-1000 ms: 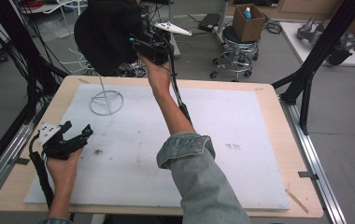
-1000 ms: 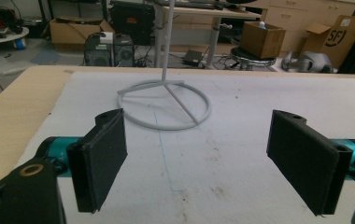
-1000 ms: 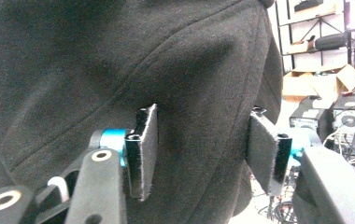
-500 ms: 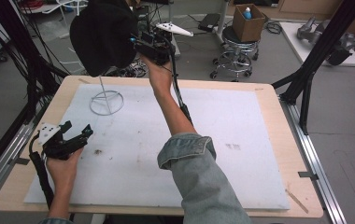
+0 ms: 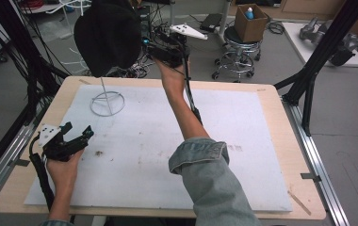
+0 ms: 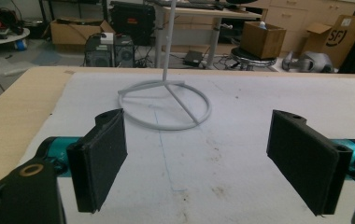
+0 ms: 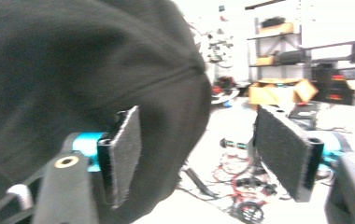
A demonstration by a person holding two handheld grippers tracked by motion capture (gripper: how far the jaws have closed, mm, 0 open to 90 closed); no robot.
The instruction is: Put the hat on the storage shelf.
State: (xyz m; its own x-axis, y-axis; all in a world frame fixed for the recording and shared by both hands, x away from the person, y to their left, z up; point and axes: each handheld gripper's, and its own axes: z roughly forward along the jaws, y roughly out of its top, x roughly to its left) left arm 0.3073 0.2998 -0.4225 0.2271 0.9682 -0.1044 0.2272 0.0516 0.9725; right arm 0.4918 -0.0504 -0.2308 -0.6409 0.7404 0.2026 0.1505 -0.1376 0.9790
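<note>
While black hat tops wire stand, right gripper open beside

hat atop stand, table's far-left.

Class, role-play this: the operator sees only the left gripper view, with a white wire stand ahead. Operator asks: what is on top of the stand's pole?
Observer: A black hat sits on the stand, seen from the high view.
Operator: Where is the right gripper?
Observer: The right gripper is raised beside the hat, past the table's far edge.
Operator: Is it gripping the hat?
Observer: No; its jaws stand apart in the right gripper view, the hat against one pad.
</note>
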